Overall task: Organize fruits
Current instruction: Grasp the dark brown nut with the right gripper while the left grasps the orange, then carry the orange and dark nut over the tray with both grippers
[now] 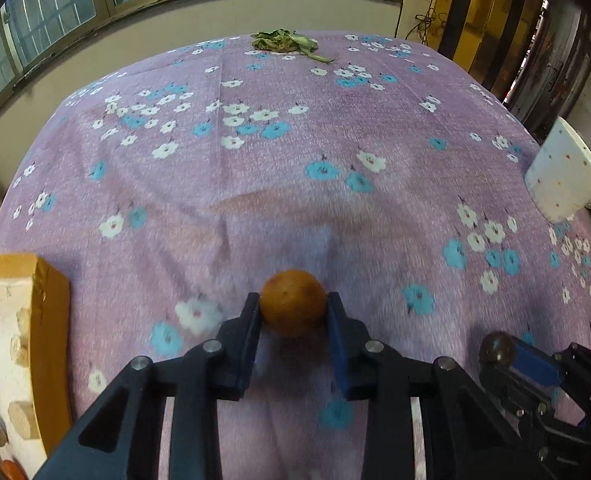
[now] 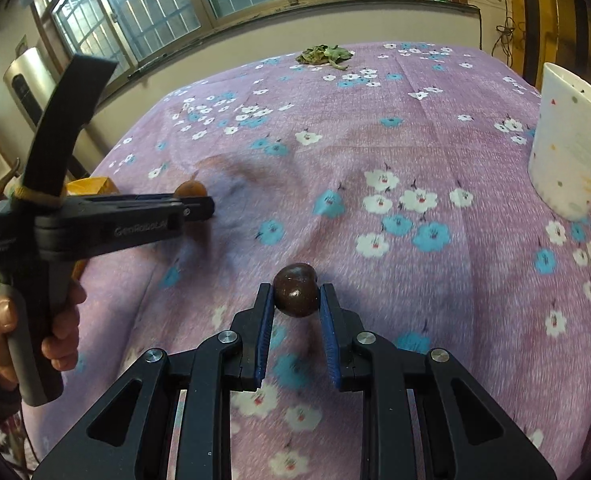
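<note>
Left wrist: orange fruit [image 1: 293, 304] round, no long axis.

Matt printed cloth [image 1: 295, 184] over the tabletop, glossy dark fruit [image 2: 296, 295], dull rough-skinned orange fruit [image 1: 293, 303], smooth glazed cup [image 2: 567, 152], matt black plastic tools.

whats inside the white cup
The white cup stands at the table's right edge; only a strip of its pale inner wall near the rim shows. Its own side hides the bottom, so any contents cannot be seen.
</note>
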Demonstrator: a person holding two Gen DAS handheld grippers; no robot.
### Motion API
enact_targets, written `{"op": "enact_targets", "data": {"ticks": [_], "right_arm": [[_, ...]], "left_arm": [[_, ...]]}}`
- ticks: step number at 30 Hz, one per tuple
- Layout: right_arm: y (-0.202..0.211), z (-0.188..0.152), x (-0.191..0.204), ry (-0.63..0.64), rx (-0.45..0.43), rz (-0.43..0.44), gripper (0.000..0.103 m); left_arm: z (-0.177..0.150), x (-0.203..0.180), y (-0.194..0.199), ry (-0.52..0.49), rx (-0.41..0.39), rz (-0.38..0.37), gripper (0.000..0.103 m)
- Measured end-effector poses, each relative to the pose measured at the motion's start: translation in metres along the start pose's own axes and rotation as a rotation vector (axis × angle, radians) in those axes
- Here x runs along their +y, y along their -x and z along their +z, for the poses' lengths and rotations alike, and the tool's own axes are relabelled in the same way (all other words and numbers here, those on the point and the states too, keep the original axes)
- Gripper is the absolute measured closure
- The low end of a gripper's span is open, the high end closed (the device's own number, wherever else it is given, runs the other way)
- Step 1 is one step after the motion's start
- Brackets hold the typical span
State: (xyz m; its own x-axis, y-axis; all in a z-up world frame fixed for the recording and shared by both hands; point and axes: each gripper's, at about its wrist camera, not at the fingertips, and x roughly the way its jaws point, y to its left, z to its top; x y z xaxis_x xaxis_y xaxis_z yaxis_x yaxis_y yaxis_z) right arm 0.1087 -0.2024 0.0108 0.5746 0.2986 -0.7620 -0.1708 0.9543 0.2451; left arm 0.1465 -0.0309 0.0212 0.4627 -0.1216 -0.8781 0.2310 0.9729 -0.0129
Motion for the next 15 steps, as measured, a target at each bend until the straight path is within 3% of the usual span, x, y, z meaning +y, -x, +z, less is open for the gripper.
{"op": "enact_targets", "data": {"ticks": [15], "right_arm": [[0.010, -0.032, 0.050, 0.005, 0.022, -0.029, 0.080]], "left_arm": [[-0.072, 0.033, 0.059, -0.034, -0.004, -0.048, 0.068]]}}
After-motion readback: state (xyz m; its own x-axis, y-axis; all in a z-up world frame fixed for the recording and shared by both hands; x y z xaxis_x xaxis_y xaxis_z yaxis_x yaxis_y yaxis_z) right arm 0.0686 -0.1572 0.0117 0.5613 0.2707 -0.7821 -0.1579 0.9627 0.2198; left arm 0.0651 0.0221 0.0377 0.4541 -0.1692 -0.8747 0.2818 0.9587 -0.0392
